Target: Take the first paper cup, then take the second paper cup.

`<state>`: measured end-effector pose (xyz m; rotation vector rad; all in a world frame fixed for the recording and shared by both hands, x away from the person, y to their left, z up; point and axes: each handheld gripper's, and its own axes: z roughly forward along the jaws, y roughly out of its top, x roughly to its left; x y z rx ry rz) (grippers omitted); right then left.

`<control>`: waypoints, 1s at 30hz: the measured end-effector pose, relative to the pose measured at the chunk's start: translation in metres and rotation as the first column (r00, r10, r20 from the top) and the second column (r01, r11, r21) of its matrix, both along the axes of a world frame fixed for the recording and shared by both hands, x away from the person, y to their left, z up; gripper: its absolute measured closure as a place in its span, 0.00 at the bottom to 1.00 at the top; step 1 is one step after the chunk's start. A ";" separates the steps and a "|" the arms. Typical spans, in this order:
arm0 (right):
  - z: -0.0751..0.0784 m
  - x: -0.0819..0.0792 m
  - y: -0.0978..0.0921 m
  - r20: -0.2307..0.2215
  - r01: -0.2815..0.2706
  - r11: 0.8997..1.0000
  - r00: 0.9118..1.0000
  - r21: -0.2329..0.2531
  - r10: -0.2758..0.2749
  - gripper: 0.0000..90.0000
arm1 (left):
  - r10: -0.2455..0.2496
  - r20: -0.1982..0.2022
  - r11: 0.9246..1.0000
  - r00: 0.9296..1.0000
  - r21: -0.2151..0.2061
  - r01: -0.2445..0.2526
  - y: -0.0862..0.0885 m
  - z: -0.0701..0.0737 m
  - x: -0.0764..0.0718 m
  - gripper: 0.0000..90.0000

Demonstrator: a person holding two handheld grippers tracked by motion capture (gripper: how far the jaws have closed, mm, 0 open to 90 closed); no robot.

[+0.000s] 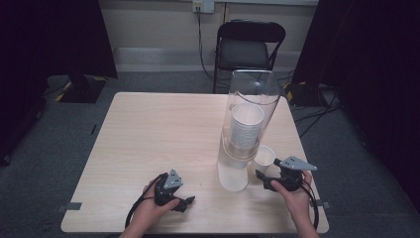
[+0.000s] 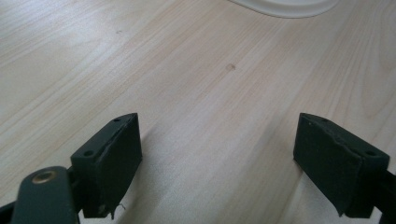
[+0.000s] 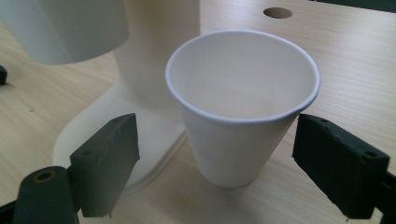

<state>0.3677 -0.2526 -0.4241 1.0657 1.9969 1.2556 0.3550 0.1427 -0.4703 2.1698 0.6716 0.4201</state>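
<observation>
1. Smooth white paper cup (image 3: 243, 107) — tapered, rolled rim — stands upright on the pale wood-grain table (image 1: 158, 129), just beside the clear dispenser tube's (image 1: 247, 124) white base.
2. Right gripper (image 3: 215, 158) gapes around it; the far jaw's tip meets the rim.
3. Left gripper (image 2: 217, 158) — spread wide over bare wood.

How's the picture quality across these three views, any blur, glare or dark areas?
High view: soft, table evenly lit, surroundings dark, dispenser tube shows faint reflections. Left gripper view: wood grain clear, jaws slightly soft. Right gripper view: paper cup sharp, its rim bowed by the lens, soft shadows.

Lab-like room: black curtains (image 1: 59, 34), folding chair (image 1: 249, 47), floor cables (image 1: 317, 116).
</observation>
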 end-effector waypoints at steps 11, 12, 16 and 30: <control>0.007 -0.011 0.013 -0.002 -0.042 0.999 0.999 -0.015 0.042 0.16 | 0.001 0.001 1.000 1.000 -0.001 -0.001 0.000 0.000 0.000 0.16; 0.007 -0.011 0.013 0.001 -0.036 0.999 0.999 -0.017 0.036 0.16 | 0.003 0.001 1.000 1.000 -0.005 -0.003 0.000 0.000 0.000 0.16; 0.007 -0.010 0.007 0.009 -0.021 1.000 1.000 -0.005 0.021 0.17 | 0.002 0.001 1.000 1.000 -0.004 -0.002 0.000 0.000 0.000 0.16; -0.006 0.015 0.009 0.021 0.029 0.996 0.999 -0.080 -0.028 0.26 | -0.001 0.002 1.000 1.000 0.001 0.001 0.000 0.000 0.000 0.16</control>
